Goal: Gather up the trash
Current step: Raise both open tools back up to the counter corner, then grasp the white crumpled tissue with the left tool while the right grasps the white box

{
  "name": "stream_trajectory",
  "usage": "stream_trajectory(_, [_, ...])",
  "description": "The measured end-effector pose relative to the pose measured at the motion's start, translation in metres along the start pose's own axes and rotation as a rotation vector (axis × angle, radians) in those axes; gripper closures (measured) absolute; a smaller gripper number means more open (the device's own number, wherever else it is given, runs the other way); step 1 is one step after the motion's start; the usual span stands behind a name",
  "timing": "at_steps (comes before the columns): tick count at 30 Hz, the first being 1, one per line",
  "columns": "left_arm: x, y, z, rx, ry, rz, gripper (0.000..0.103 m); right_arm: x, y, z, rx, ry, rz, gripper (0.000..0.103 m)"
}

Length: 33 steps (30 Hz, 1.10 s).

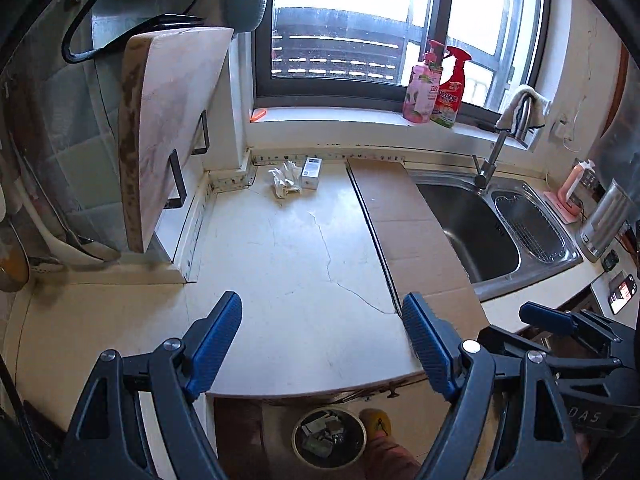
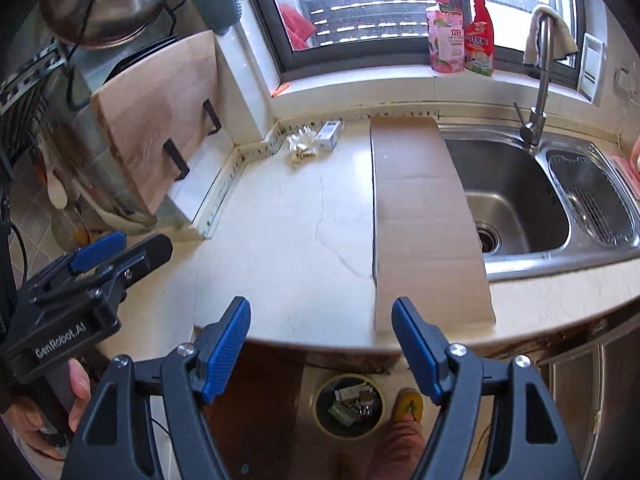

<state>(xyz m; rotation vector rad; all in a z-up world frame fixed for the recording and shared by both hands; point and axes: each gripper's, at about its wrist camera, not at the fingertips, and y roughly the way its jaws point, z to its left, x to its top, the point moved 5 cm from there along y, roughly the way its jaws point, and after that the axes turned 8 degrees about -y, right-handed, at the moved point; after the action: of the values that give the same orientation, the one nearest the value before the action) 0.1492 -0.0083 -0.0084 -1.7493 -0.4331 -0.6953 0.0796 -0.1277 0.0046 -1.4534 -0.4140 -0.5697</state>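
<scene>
**A:** Where is the trash?

**B:** A crumpled white wrapper (image 1: 285,178) and a small white carton (image 1: 311,172) lie touching at the back of the cream stone counter (image 1: 280,264), near the window. On the floor below the counter edge stands a round bin (image 2: 349,406) with scraps in it.

**A:** And the grippers?

**B:** The left gripper (image 1: 322,344) and right gripper (image 2: 321,344) hang above the counter's front edge, blue-padded jaws apart, nothing between them. A flat brown cardboard sheet (image 2: 420,216) lies beside the steel sink (image 2: 516,196).
</scene>
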Motion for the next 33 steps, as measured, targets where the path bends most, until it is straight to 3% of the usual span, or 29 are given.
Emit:
stream_trajectory(6, [0.047, 0.037, -0.01, 0.024, -0.024, -0.003, 0.022, 0.07, 0.023, -0.025, 0.054, 0.003, 0.0, 0.029])
stream_trajectory(13, [0.112, 0.107, -0.022, 0.068, -0.078, 0.034, 0.022, 0.165, 0.067, -0.059, 0.108, -0.019, 0.031, 0.029])
stream_trajectory(20, [0.168, 0.202, -0.016, 0.097, -0.158, 0.119, 0.022, 0.243, 0.152, -0.085, 0.116, -0.025, 0.099, 0.029])
stream_trajectory(23, [0.182, 0.252, -0.004, 0.122, -0.178, 0.168, 0.025, 0.263, 0.196, -0.098, 0.115, -0.001, 0.14, 0.029])
stream_trajectory(28, [0.193, 0.332, 0.027, 0.16, -0.236, 0.261, 0.037, 0.278, 0.271, -0.114, 0.146, 0.046, 0.208, 0.029])
stream_trajectory(33, [0.19, 0.395, 0.056, 0.2, -0.288, 0.341, 0.039, 0.279, 0.328, -0.116, 0.176, 0.079, 0.264, 0.029])
